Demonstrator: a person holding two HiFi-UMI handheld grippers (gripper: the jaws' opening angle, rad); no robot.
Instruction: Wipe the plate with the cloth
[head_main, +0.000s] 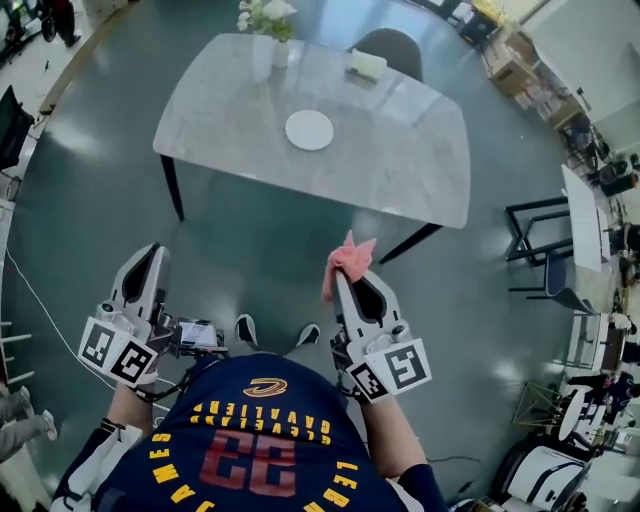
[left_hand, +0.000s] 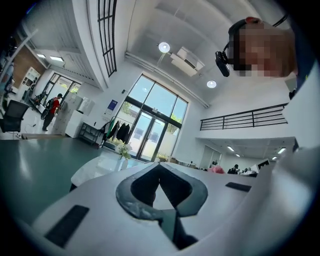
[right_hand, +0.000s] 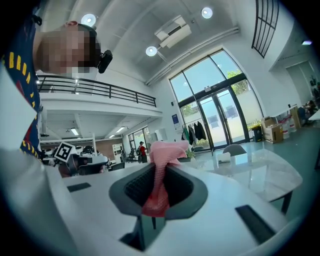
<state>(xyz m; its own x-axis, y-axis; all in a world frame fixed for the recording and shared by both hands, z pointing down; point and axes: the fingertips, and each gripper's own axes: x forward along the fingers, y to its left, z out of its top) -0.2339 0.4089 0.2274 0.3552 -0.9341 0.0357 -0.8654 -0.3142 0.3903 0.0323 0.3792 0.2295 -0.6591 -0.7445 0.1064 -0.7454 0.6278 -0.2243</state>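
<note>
The plate (head_main: 309, 130), white, round and bare, lies on the grey stone-patterned bench (head_main: 400, 160), towards its middle and apart from everything else on it. The pink cloth (head_main: 346, 262) is nowhere near it. It is pinched in the right tool (head_main: 347, 280), whose jaws are clamped on its lower part, so a bunched tuft stands up past the tips. The left tool (head_main: 150, 252) is closed on nothing, its jaws meeting at the tip. Both tools are held near the person's body over the green floor (head_main: 90, 200), well apart from the bench's near edge.

I judge the step in hand to be the approach, with no wiping begun. To do it well, the right tool should cross the near edge and tip downward over the plate, so the loose tuft meets the surface rather than the hard jaw tips. Only a little fabric is free, so light pressure and small circular strokes from centre to rim would suit. The bench top looks smooth, so the plate may slide. The left tool could rest against the rim on the far side of the stroke to steady it.

A vase of flowers (head_main: 275, 30) and a small white box (head_main: 367, 64) stand along the far edge, before a chair (head_main: 392, 48). All are clear of the likely path.
</note>
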